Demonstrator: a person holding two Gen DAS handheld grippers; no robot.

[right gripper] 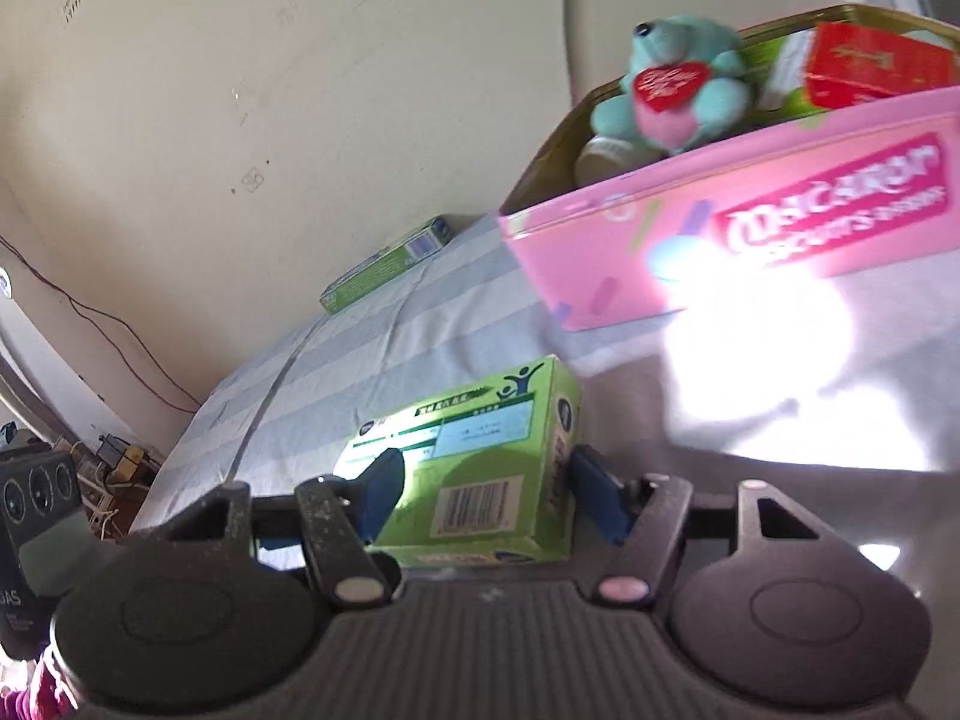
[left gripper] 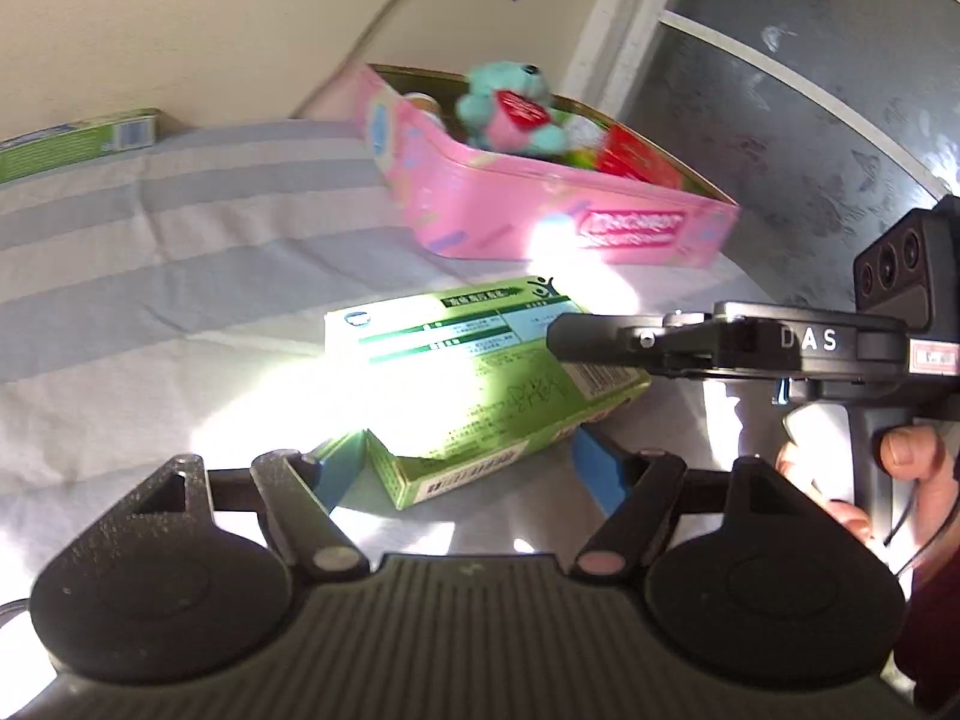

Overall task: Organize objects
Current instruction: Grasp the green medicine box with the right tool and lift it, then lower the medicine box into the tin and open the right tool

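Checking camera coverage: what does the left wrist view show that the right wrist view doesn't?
Only the left wrist: the right hand-held gripper side-on, the hand holding it, and a grey window. Only the right wrist: a wall cable and floor clutter. Both: the near green box, the pink tin with a teal bear in it, a far green box by the wall, and the striped cloth.

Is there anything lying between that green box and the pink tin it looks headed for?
Nothing visible does. Only bare striped cloth lies between the green box and the pink tin. The tin already holds a teal plush bear and a red box, so free room inside may be tight.
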